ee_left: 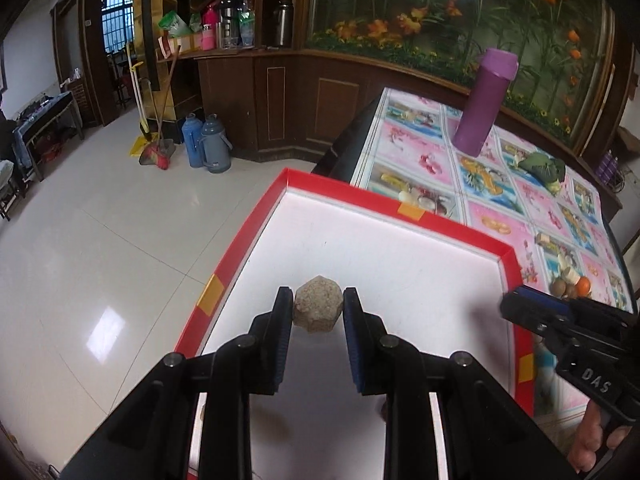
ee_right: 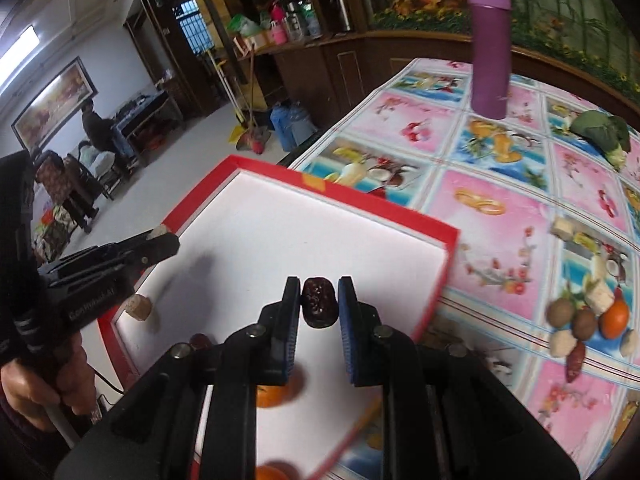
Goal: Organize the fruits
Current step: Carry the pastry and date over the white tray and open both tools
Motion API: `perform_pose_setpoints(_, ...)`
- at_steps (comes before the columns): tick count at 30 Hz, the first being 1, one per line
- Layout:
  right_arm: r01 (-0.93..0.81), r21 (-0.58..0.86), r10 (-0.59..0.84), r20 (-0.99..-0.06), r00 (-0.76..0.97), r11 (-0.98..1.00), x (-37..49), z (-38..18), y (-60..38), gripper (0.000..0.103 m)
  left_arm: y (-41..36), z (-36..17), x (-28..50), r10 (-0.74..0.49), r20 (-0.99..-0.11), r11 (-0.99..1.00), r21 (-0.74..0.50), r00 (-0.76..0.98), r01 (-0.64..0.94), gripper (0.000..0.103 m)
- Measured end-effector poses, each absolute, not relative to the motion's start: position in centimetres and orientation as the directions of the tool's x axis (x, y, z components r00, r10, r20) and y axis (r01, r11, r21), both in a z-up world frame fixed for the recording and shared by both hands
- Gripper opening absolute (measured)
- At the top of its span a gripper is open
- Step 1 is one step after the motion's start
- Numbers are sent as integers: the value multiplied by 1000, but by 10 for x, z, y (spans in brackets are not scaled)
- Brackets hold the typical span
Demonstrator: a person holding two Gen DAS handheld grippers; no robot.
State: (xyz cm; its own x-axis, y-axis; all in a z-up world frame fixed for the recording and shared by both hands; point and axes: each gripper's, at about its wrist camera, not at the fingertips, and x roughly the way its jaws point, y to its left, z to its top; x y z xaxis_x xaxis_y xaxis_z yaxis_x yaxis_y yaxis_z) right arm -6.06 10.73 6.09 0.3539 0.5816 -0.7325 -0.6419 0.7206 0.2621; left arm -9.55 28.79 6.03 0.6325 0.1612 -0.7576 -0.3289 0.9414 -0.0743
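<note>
My left gripper point(ee_left: 318, 308) is shut on a beige, faceted fruit point(ee_left: 318, 305) and holds it over the white floor of the red-rimmed tray point(ee_left: 360, 196). My right gripper point(ee_right: 319, 303) is shut on a dark red date point(ee_right: 318, 303) above the same tray point(ee_right: 392, 210). In the right wrist view the left gripper point(ee_right: 160, 242) shows at the left with the beige fruit at its tip. A second beige piece point(ee_right: 138, 308) and an orange fruit point(ee_right: 276, 394) lie in the tray. A pile of fruits point(ee_right: 584, 324) sits on the tablecloth to the right.
A tall purple bottle point(ee_right: 489, 46) stands at the far side of the flowered tablecloth point(ee_right: 500, 184). A green leafy vegetable point(ee_right: 604, 134) lies at the far right. The tray overhangs the table's left edge above the tiled floor point(ee_left: 100, 220). Thermoses point(ee_left: 206, 144) stand on the floor.
</note>
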Motion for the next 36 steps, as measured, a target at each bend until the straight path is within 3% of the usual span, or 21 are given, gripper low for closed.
perform_pose_setpoints(9, -638, 252, 519, -811, 270, 727, -60, 37, 144, 21, 293, 43, -94, 156, -801, 946, -47, 577, -321, 24)
perform_pose_setpoints(20, -646, 235, 497, -829, 257, 726, -60, 29, 152, 22, 299, 32, -95, 181, -825, 936, -22, 535, -350, 25)
perform_pose_setpoints(23, -643, 258, 514, -821, 247, 721, -59, 32, 149, 22, 301, 32, -95, 194, -828, 930, -16, 527, -368, 37)
perform_pose_setpoints(30, -641, 285, 586, -744, 321, 713, -61, 56, 111, 22, 290, 57, -101, 236, -788, 924, 2, 568, -381, 43)
perform_pose_setpoints(36, -573, 288, 571, -714, 405, 767, -53, 66, 52, 22, 257, 79, -100, 199, -750, 952, -3, 631, -305, 49)
